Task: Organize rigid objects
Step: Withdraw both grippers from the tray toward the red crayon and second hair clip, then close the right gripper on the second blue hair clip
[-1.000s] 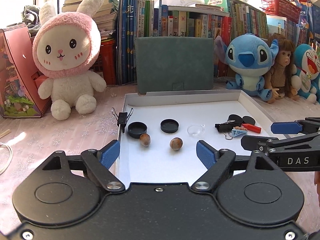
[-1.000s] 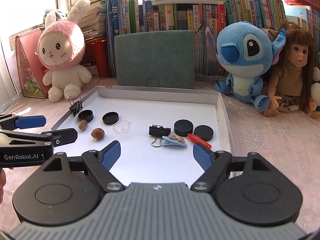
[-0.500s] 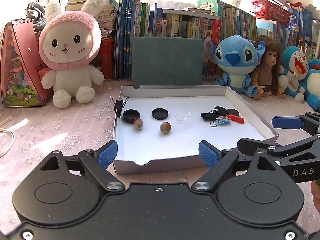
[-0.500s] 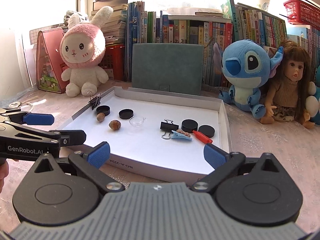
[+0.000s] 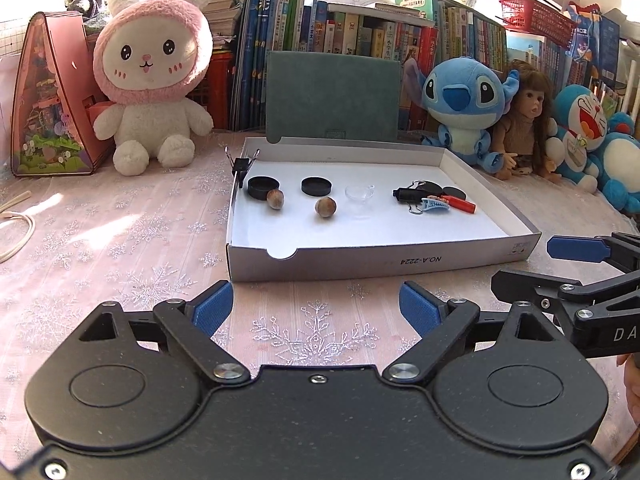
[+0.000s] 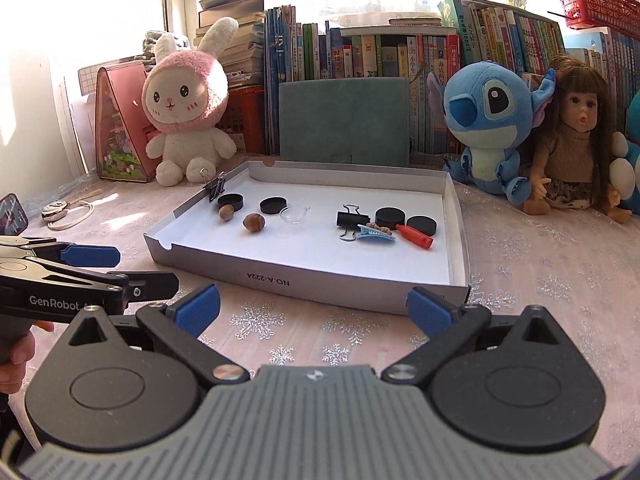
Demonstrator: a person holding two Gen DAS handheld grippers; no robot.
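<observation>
The shallow white box lid (image 5: pixel 384 266) carries upside-down print on its near wall, "NO.A-2224" in the left wrist view and "NO.A-222A" in the right wrist view, so the last character cannot be settled. The left gripper (image 5: pixel 316 308) shows "GenRobot.A" on its side in the right wrist view; the right gripper (image 6: pixel 314 306) shows "DA" in the left wrist view. Both tilt down toward the snowflake tablecloth (image 5: pixel 120 240), short of the lid, which lies at their twelve o'clock. The left jaws are opening, the right stand spread wide; nothing is between either pair. Inside the lid, two hazelnuts (image 5: pixel 325 207) sit toward ten o'clock beside black caps (image 5: pixel 316 186) and a clear dish (image 5: pixel 359 193). At two o'clock lie a binder clip (image 5: pixel 408 195), blue hair clip (image 5: pixel 436 204) and red piece (image 5: pixel 460 204).
</observation>
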